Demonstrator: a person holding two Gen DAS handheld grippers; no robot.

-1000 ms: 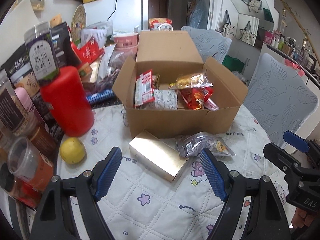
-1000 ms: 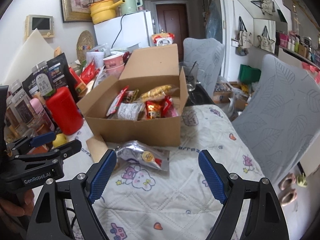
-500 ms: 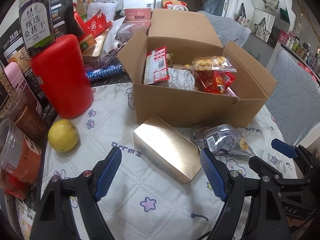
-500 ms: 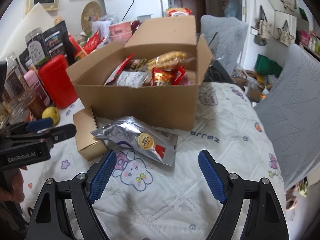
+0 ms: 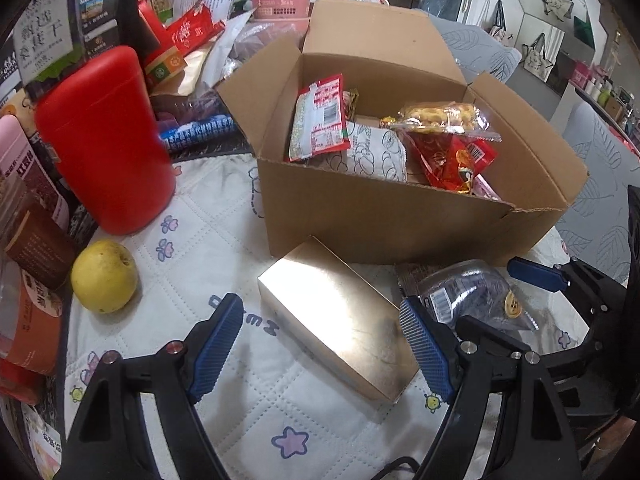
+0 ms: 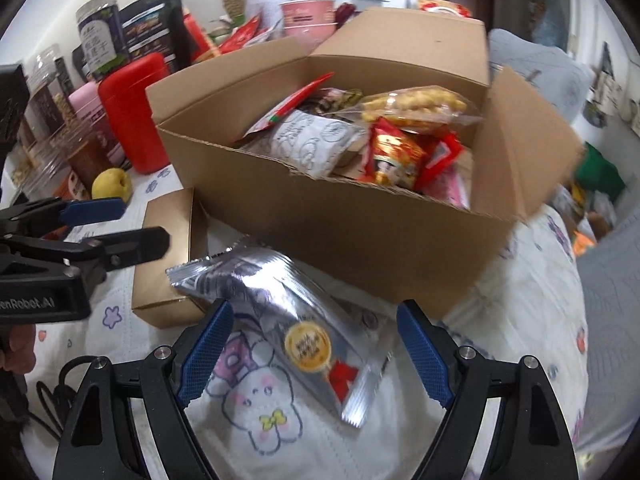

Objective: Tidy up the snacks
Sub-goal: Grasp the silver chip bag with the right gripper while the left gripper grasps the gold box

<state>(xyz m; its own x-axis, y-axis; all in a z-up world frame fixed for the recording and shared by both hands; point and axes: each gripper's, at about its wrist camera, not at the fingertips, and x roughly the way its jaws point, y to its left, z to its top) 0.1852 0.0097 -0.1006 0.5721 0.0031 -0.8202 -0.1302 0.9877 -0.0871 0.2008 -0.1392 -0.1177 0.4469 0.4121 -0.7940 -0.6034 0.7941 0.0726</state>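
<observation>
An open cardboard box (image 5: 380, 220) (image 6: 340, 232) holds several snack packets. In front of it on the quilted cloth lie a gold box (image 5: 340, 320) (image 6: 168, 248) and a silver foil packet (image 5: 468, 296) (image 6: 288, 304). My left gripper (image 5: 322, 342) is open and hangs low over the gold box, one pad on each side and neither touching it. My right gripper (image 6: 316, 350) straddles the silver packet. Its jaws are closing, but the pads are still clear of the foil. The left gripper (image 6: 120, 226) also shows at the left of the right wrist view.
A red canister (image 5: 104, 140), a yellow fruit (image 5: 104, 276) and several jars and bags crowd the table's left side. Cups and packets stand behind the box. Grey chairs (image 5: 600, 184) sit to the right, past the table's edge.
Both grippers have come down and forward toward the table. The gold box now lies between the left jaws and the silver packet between the right jaws. The right view has tilted.
</observation>
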